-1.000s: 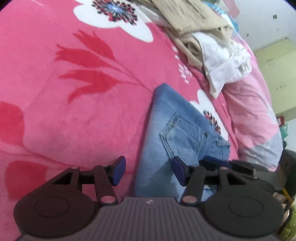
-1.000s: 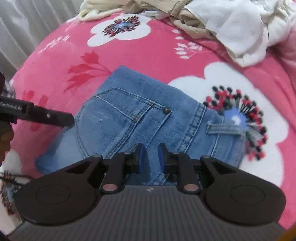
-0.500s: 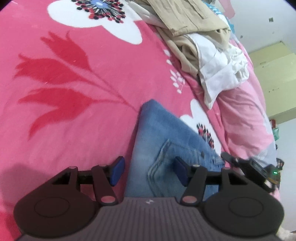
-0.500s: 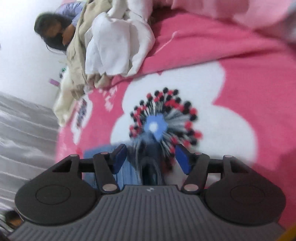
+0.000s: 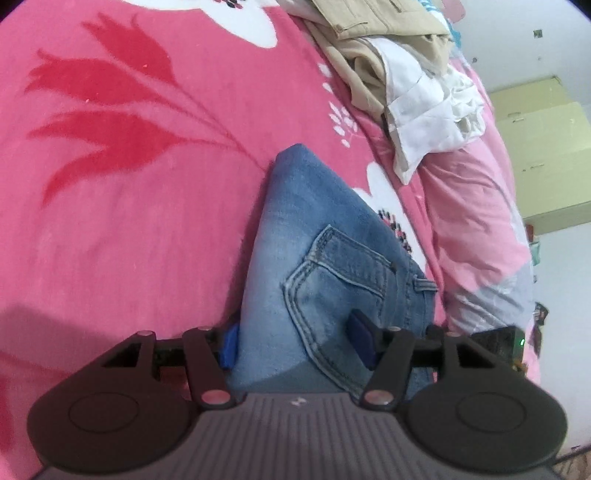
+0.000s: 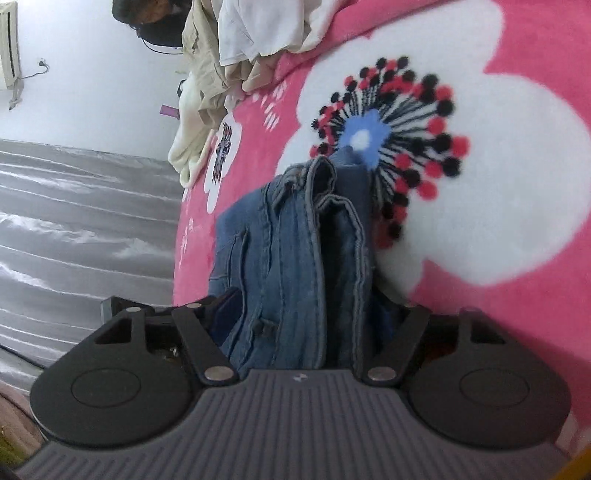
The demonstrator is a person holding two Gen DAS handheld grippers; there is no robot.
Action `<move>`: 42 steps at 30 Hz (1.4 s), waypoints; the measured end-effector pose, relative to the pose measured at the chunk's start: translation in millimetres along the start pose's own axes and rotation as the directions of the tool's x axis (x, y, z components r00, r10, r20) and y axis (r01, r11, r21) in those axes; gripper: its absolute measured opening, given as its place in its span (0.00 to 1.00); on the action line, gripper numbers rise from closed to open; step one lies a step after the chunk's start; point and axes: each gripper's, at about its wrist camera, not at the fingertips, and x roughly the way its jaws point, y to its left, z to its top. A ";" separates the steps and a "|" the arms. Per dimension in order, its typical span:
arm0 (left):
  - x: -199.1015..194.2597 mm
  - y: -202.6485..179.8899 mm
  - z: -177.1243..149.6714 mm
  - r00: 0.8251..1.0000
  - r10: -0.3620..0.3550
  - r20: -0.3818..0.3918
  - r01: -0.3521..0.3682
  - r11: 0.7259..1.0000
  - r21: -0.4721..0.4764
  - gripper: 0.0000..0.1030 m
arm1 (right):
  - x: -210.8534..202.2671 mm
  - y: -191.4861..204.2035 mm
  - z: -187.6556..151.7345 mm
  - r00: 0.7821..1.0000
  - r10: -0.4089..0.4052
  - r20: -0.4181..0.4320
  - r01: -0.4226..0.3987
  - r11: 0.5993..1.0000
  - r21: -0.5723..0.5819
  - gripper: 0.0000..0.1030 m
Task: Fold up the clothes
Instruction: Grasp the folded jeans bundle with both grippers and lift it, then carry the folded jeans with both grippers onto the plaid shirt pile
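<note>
A: Denim first: the folded jeans (image 5: 325,258) lie on the pink flowered blanket (image 5: 147,221) that covers the bed, back pocket facing up, one folded corner pointing away from the left camera.

B: And from the right camera?

A: There the jeans (image 6: 303,266) show edge-on, a stack of stitched layers and waistband, lying beside the big white flower with the blue centre and the red and black dots.

B: How do the tools stand?

A: The left tool (image 5: 297,345) sits low over the near end of the jeans with its jaws spread. One blue pad is at the left edge of the fold and the other rests over the pocket; neither visibly presses the cloth, so I read it as open, straddling the denim.

B: The right one?

A: The right tool (image 6: 306,317) has just been opening its jaws, and the thick stack of denim stands between them. Both fingertips are mostly hidden behind the cloth, and I see no squeeze on it, so it reads as open around the stack.

B: Any containers?

A: I can see none. Farther up the bed lies a loose heap of beige and white clothes (image 5: 406,81). Past the bed edge the left camera shows a pale yellow cabinet (image 5: 543,155); the right camera shows a grey curtain (image 6: 81,221) and a dark-haired person (image 6: 147,22) behind the heap.
</note>
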 end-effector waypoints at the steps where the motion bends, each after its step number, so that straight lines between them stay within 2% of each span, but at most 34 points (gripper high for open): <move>1: 2.3 -2.6 4.7 1.000 0.012 0.002 -0.012 1.000 0.020 0.59 | 3.4 -0.3 7.2 1.000 0.011 0.005 -0.011 1.000 0.014 0.71; 4: 5.9 -10.6 7.0 0.999 0.045 0.004 -0.045 0.996 0.079 0.59 | 10.1 2.1 17.7 1.000 0.023 -0.014 -0.023 1.000 -0.004 0.71; 6: -0.5 -7.6 -2.4 0.999 0.040 -0.002 -0.039 0.998 0.049 0.59 | 13.1 4.4 17.3 0.999 0.022 -0.043 -0.023 0.999 -0.027 0.71; 8: -8.5 -3.6 -13.2 0.999 0.032 0.006 -0.032 0.999 -0.009 0.59 | 9.5 0.3 4.2 0.995 0.047 -0.090 -0.047 0.999 -0.001 0.70; 11: -7.9 -8.8 -16.5 0.998 0.062 0.021 -0.062 0.998 -0.009 0.58 | 4.1 -5.6 -11.7 0.991 0.080 -0.103 -0.074 0.996 0.058 0.69; 13: -4.4 -14.5 -14.6 0.996 0.093 0.018 -0.093 0.996 0.004 0.58 | 12.9 -3.9 -5.8 0.992 0.060 -0.108 -0.053 0.997 0.064 0.63; 14: -5.0 -17.9 -15.1 0.994 0.107 0.020 -0.107 0.994 0.008 0.56 | 17.4 -1.1 -2.6 0.992 0.042 -0.121 -0.035 0.998 0.055 0.54; 18: -19.4 -36.2 -23.5 0.990 0.135 0.040 -0.135 0.991 0.008 0.48 | 16.9 16.7 -3.1 0.986 0.000 -0.165 0.001 1.000 0.002 0.35; 23: -39.8 -57.2 -39.5 0.986 0.159 0.055 -0.156 0.987 -0.048 0.45 | -1.8 41.2 -8.0 0.986 -0.038 -0.161 0.032 0.999 -0.042 0.31; 32: -91.0 -74.4 -74.4 0.979 0.106 0.174 -0.088 0.990 -0.107 0.43 | -24.7 104.5 -12.8 0.983 -0.094 -0.158 0.066 0.983 -0.172 0.30; 35: -117.9 -68.2 -88.7 0.970 0.099 0.224 -0.066 0.987 -0.148 0.43 | -15.1 134.9 -15.7 0.978 -0.118 -0.170 0.073 0.966 -0.247 0.30; 38: -163.8 -52.9 -107.7 0.952 0.112 0.283 -0.055 0.978 -0.203 0.43 | 8.2 174.9 -22.6 0.972 -0.122 -0.202 0.054 0.948 -0.315 0.30; 40: -204.6 -39.6 -119.7 0.933 0.133 0.334 -0.052 0.970 -0.239 0.43 | 32.1 206.1 -29.7 0.965 -0.115 -0.237 0.025 0.936 -0.351 0.30; 42: -248.4 -24.0 -134.4 0.904 0.151 0.401 -0.035 0.959 -0.280 0.43 | 60.0 239.2 -37.8 0.954 -0.101 -0.281 -0.018 0.920 -0.392 0.30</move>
